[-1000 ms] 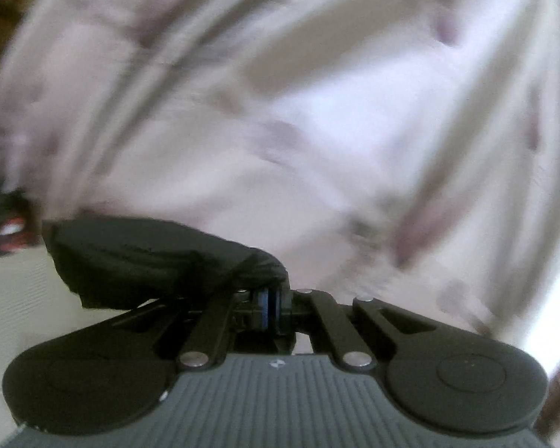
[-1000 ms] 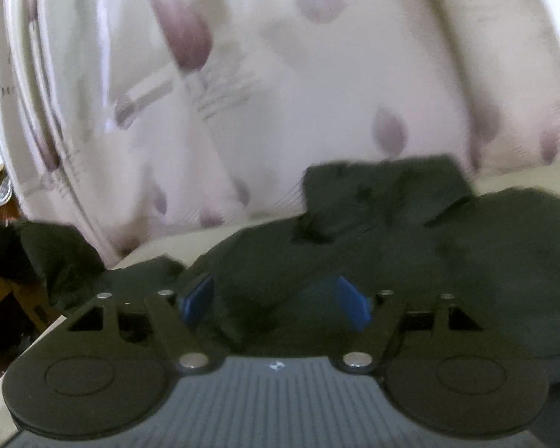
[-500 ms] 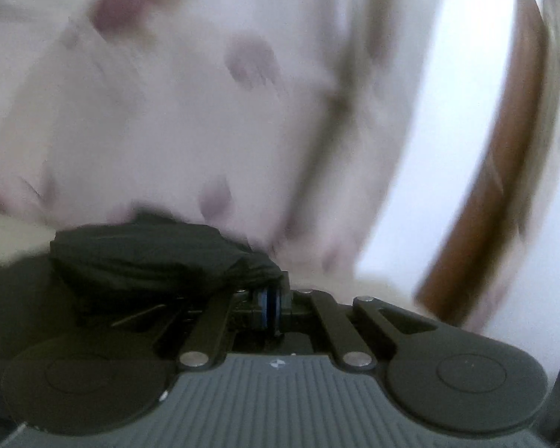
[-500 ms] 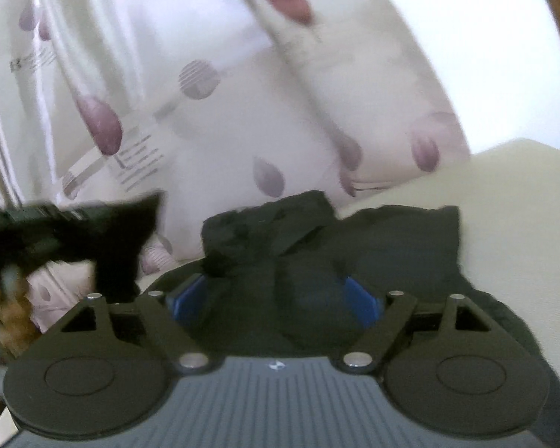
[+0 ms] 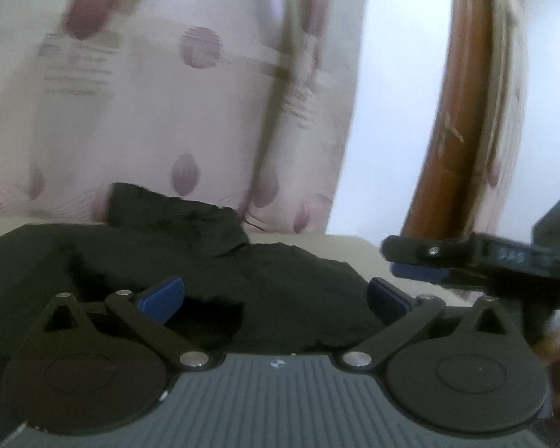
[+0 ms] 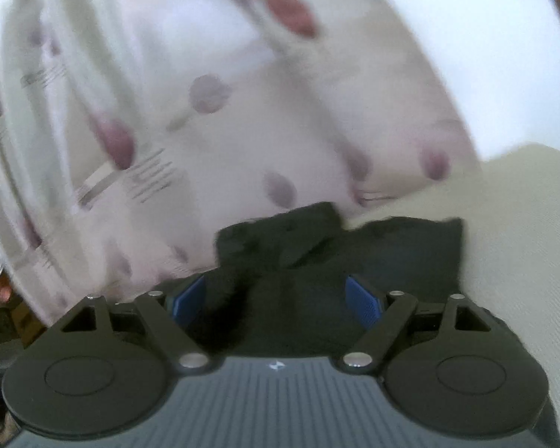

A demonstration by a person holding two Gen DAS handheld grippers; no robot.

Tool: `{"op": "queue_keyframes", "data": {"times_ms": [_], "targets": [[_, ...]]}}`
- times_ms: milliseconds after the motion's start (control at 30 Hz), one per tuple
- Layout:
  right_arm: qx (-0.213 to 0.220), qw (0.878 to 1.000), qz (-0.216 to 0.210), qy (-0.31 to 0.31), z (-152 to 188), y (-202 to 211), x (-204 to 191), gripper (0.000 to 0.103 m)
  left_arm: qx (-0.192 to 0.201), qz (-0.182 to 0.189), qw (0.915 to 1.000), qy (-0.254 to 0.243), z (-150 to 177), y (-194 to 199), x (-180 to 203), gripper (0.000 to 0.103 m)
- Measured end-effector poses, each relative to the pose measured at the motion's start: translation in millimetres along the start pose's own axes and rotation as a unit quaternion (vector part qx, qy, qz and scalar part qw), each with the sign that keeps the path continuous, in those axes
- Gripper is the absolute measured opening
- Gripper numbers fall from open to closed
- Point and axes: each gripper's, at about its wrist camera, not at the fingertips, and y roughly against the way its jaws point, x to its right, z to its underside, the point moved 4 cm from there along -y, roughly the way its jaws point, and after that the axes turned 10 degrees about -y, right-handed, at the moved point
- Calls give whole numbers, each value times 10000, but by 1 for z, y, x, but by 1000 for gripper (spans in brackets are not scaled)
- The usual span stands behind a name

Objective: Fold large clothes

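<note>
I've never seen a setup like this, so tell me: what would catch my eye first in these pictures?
Probably the black garment, crumpled on a cream surface in the middle of both views. Each view is framed below by a gripper with blue pads: the left gripper has just opened and stands wide over the cloth, as does the right gripper. Behind hangs a pale curtain with purple spots.

No text can be read (the curtain (image 5: pixel 160 86) bears only blurred printed lines).
</note>
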Motion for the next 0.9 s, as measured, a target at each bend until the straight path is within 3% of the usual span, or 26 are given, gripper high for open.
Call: {"op": "queue_keyframes", "data": {"times_ms": [100,200,267,333,400,567,600,633,667,700,833,900], "targets": [[-240,9955,-224,888,8,-16,-36,82,54,-337,9977,590,10,39,-34,103],[-594,9822,-407,1733,23,-39,-77,82,-53,-805,9894,1205,23,57,-81,103],[-776,9662,-422,2422,35,-57,-102,82,-179,-967,9791,1782,32,59,-111,102],[-861,9428,-260,3211,52,-76,-126,82,-106,-962,9714,2170,38,61,-129,102],[-961,9173,-211,3858,69,-93,-144,82,-89,-1091,9707,2139,42,61,-136,102],[-992,8735,193,4761,97,-132,-162,80,-115,-1225,9787,1642,58,56,-131,102],[-948,8679,340,4864,100,-137,-163,64,-134,-1211,9777,1710,65,58,-131,102],[-911,8665,515,4881,98,-141,-159,32,-145,-1191,9760,1817,67,61,-135,102],[-786,8714,765,4781,92,-142,-156,22,-128,-1178,9747,1895,69,61,-137,103],[-607,8811,880,4606,83,-141,-150,19,-81,-1180,9735,1957,70,63,-139,103],[94,9517,1363,2751,18,-108,-91,14,-54,-1188,9725,2004,71,65,-140,103],[157,9764,1475,1573,-3,-92,-42,14,-47,-1198,9729,1979,71,66,-139,103]]}}
